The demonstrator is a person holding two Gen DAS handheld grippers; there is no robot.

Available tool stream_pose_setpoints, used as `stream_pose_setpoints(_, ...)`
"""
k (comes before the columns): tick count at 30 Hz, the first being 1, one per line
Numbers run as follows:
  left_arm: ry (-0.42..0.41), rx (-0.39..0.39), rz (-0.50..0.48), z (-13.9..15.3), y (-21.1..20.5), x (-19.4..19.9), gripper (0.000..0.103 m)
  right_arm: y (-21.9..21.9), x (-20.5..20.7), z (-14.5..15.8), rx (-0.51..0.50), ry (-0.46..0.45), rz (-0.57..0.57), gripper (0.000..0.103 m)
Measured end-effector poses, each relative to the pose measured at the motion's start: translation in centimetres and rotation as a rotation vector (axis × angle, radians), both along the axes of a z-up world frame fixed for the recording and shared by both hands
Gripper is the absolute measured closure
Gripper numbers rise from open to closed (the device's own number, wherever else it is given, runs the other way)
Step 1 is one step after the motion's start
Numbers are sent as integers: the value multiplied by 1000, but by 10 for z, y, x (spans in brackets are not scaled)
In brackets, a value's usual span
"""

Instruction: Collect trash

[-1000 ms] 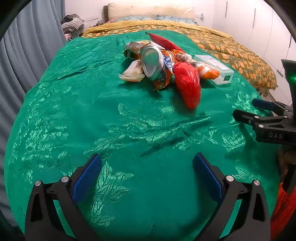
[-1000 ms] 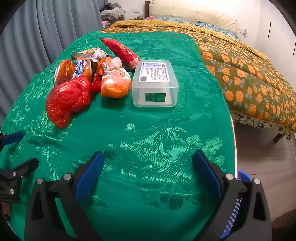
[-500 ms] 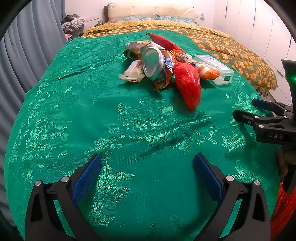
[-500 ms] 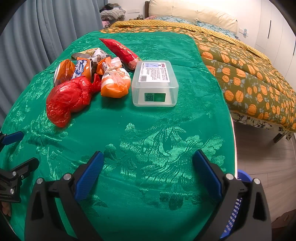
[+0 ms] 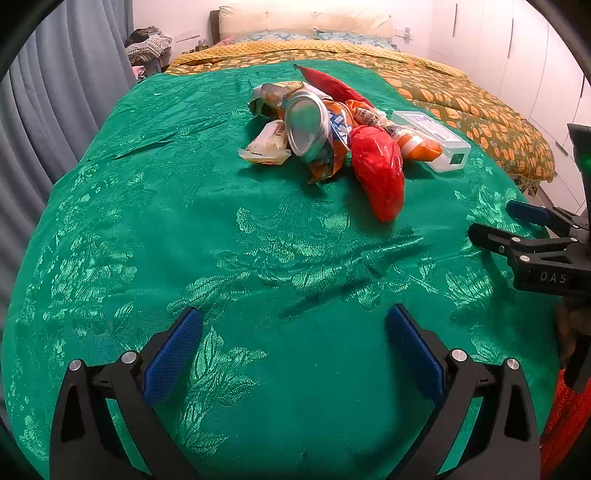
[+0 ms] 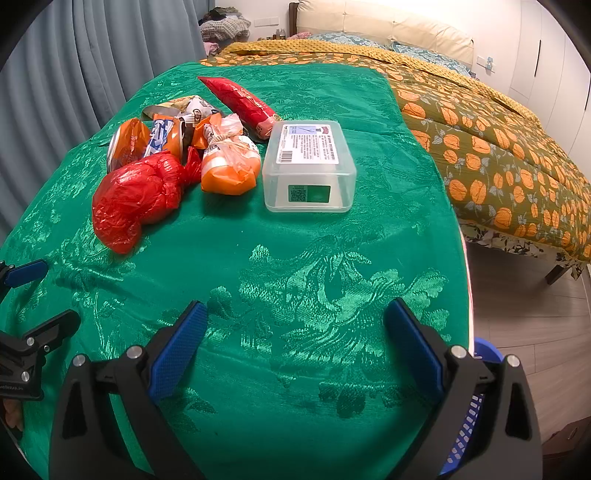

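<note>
Right wrist view: trash pile (image 6: 173, 162) lies well beyond both parted tongs (image 6: 293, 343).

This is a bedroom in a home. A wide bed with a mustard-and-olive quilt printed with orange flowers (image 6: 491, 147) fills the right side of the room, with teal patterned pillows (image 5: 325, 36) set against a padded cream headboard (image 6: 384, 22). Long grey-blue pleated curtains (image 6: 74, 59) hang along the left side, and a heap of crumpled clothes (image 5: 147, 44) sits in the far corner beside them. White flat-fronted wardrobe doors (image 5: 517, 48) line the right-hand wall, and pale wood-look floor planks (image 6: 524, 314) show beside the bed. In the foreground a table draped in shiny green brocade cloth with a leaf pattern (image 6: 314, 288) carries household litter.
</note>
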State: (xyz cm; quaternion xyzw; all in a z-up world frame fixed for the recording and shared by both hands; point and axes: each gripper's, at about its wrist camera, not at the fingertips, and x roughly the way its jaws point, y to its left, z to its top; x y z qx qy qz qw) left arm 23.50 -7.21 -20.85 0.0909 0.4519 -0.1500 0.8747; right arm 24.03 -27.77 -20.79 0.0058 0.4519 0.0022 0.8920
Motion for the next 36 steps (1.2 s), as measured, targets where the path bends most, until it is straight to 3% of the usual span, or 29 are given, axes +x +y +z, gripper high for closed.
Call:
stream_pose_setpoints(2, -4, -22, -6, 3, -1, 1, 5, 0, 0, 0, -1, 0, 0, 9)
stream_pose_setpoints(4, -36, -106, -50, 15, -6, 3, 5, 0, 0, 0, 1, 0, 0, 9)
stream_pose_setpoints(7, -77, -163, -87, 32, -29, 14, 5, 0, 0, 0, 0, 0, 0, 9)
stream_pose_setpoints(10, -76, -179, -99, 35, -53, 29, 9, 0, 0, 0, 0, 0, -1, 8)
stream_pose_setpoints(13, -67, -140, -85, 27, -71, 44, 28, 0, 0, 0, 0, -1, 0, 8)
stream_pose_setpoints(17, -61, -129, -68, 21, -76, 53, 75, 0, 0, 0, 0, -1, -1, 8)
stream_pose_setpoints(19, -48, -160, -50, 24, -64, 48, 76, 0, 0, 0, -1, 0, -1, 8)
stream_pose_setpoints(26, -8, -150, -44, 33, -13, -17, 72, 0, 0, 0, -1, -1, -1, 9)
stream_pose_setpoints(28, -1, -135, -41, 30, -3, -29, 60, -1, 1, 0, -2, -1, -1, 9)
stream_pose_setpoints(30, -14, -115, -29, 25, 5, -36, 28, -1, 1, 0, -2, -1, -1, 9)
stream_pose_setpoints(33, -19, -74, 2, 15, 8, -34, 14, 0, 1, 0, -1, -1, -1, 9)
stream_pose_setpoints(36, 16, -28, -11, 3, 4, -23, 8, 0, 1, 0, -2, -1, -1, 9)
